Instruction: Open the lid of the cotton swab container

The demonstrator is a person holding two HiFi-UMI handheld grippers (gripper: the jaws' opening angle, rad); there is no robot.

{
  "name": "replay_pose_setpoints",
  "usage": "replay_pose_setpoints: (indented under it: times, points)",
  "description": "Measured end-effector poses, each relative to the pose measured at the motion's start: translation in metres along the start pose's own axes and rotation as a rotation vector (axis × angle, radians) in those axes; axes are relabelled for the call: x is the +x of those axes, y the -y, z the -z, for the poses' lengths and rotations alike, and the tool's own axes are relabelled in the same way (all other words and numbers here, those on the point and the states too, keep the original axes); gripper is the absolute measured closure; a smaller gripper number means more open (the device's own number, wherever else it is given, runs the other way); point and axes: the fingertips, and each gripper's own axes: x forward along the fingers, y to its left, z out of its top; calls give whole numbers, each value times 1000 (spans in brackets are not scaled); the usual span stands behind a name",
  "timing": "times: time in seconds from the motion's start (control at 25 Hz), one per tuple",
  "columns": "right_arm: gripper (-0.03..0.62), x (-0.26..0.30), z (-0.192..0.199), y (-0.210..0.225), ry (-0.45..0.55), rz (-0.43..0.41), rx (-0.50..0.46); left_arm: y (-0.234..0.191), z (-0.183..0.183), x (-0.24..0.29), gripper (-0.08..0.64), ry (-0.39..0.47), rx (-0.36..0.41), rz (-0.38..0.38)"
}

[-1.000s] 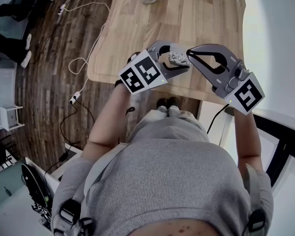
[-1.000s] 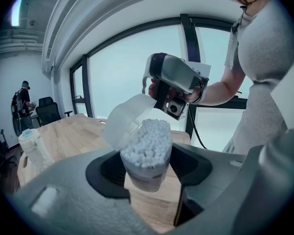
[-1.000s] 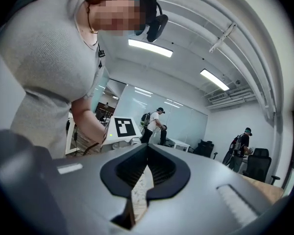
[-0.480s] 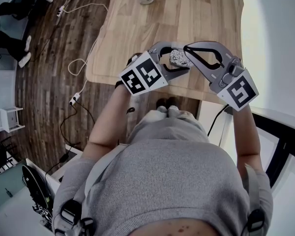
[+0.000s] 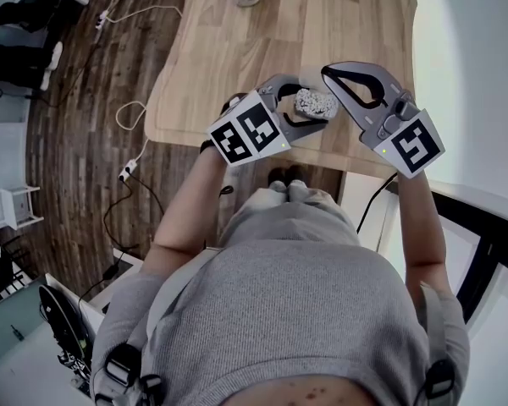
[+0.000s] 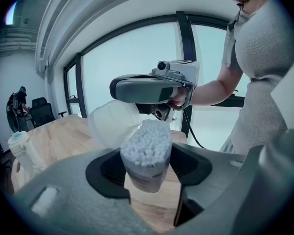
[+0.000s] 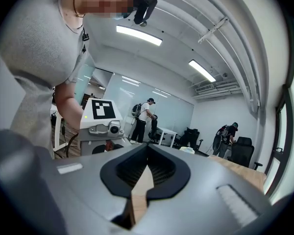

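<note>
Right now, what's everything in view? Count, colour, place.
cotton swab container: 1, clear, full of white swabs, held above the table's near edge
lid: 1, translucent white, swung open beside the container's mouth
table: 1, light wood, in front of the person
bottle: 1, whitish, at the table's far end
cables: several, white and black, on the dark floor left of the table
bystanders: at least two, across the room
left gripper: 1, grey, clamped on the cotton swab container
right gripper: 1, grey, shut and empty, just right of the container
</note>
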Motion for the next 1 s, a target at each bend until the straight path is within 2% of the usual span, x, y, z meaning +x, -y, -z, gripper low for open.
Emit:
replay_pose_setpoints:
  times: [0.32,1.0]
  points:
    - [590,-11,-7,-3,49,3,44,-7,-2,4,299,19,-36,-20]
    - [590,-31,-1,5,30,86,95,-34,23,32,299,-13,-39,-24]
